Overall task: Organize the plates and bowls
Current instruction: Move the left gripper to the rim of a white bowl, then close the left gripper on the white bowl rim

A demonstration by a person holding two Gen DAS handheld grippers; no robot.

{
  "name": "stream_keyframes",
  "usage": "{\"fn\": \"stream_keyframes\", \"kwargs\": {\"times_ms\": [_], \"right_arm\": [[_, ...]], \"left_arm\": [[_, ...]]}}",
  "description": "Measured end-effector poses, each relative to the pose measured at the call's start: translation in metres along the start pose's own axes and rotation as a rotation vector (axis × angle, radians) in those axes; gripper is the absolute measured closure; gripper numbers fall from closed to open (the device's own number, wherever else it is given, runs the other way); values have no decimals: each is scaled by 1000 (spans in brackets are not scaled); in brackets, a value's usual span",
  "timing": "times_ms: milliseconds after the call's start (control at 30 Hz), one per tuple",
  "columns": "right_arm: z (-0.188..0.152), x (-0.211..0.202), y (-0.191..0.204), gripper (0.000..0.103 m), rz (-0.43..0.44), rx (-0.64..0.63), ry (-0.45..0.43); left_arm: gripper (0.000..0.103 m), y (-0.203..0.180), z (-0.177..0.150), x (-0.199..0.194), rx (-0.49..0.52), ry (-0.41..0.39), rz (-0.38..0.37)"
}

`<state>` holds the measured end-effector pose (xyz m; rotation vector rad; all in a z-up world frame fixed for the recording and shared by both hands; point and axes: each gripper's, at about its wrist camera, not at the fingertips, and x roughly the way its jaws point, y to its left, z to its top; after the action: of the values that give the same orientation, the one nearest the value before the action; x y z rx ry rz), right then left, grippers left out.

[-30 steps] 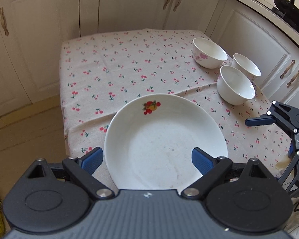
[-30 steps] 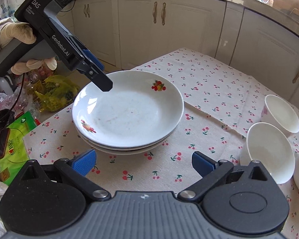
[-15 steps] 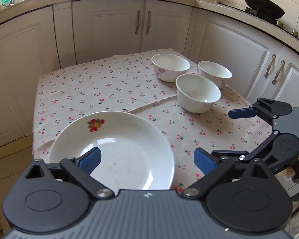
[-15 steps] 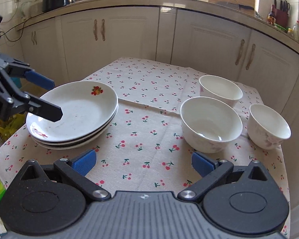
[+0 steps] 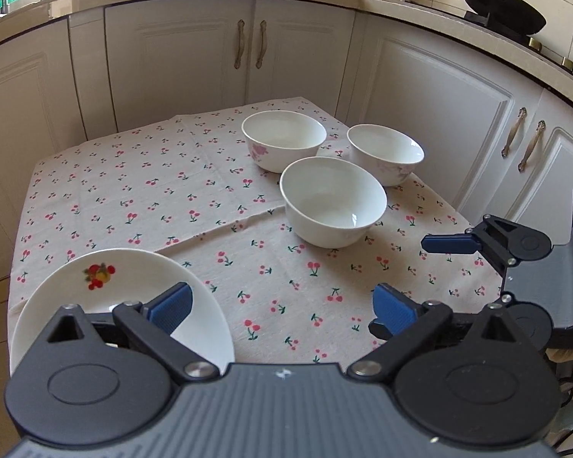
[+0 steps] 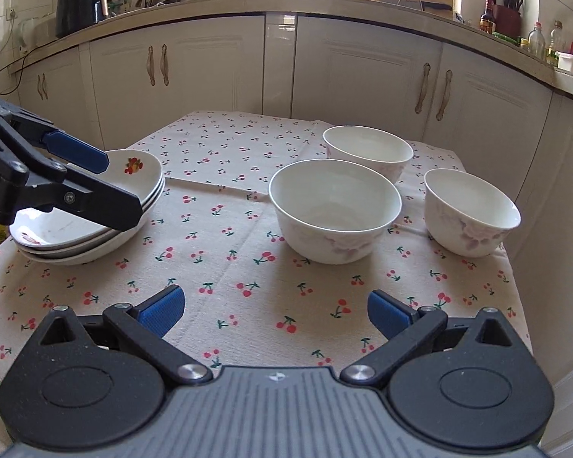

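Note:
A stack of white plates with a fruit print lies at the near left of the table. Three white bowls stand apart at the far right: a near one, a far one and a right one. My left gripper hangs over the stack's right rim, its jaws opening with only cloth between them. My right gripper stands open above the cloth, short of the near bowl, holding nothing.
A cherry-print cloth covers the small table. White kitchen cabinets wrap closely around its far and right sides. A worktop with bottles and a black wok runs above them. The table's near right edge drops off beside the right bowl.
Both views have swung right, from the plates toward the bowls. My left gripper has slid off the middle of the top plate to its right rim and spread wider. The plates stay stacked.

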<state>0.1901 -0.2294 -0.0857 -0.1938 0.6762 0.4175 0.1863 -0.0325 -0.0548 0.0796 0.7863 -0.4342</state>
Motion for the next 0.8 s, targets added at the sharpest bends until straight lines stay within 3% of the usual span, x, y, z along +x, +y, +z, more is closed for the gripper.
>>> {"fn": "stream_keyframes", "kwargs": {"times_ms": [200,367,600,800], "right_arm": [[3,8,-16,0,-6,2,-22],[8,19,-28,0,-2,13,-36],[14,38,-36,0,-67,-3,-41],[20,49,-38,0,-51,-9,-47]], "left_arm": [[1,-16,27,24,55,20,-12],[1,-22,50,53,117,36,23],[1,-20,73,93,127,61,9],[7,-19,81,115,137,88,-8]]}}
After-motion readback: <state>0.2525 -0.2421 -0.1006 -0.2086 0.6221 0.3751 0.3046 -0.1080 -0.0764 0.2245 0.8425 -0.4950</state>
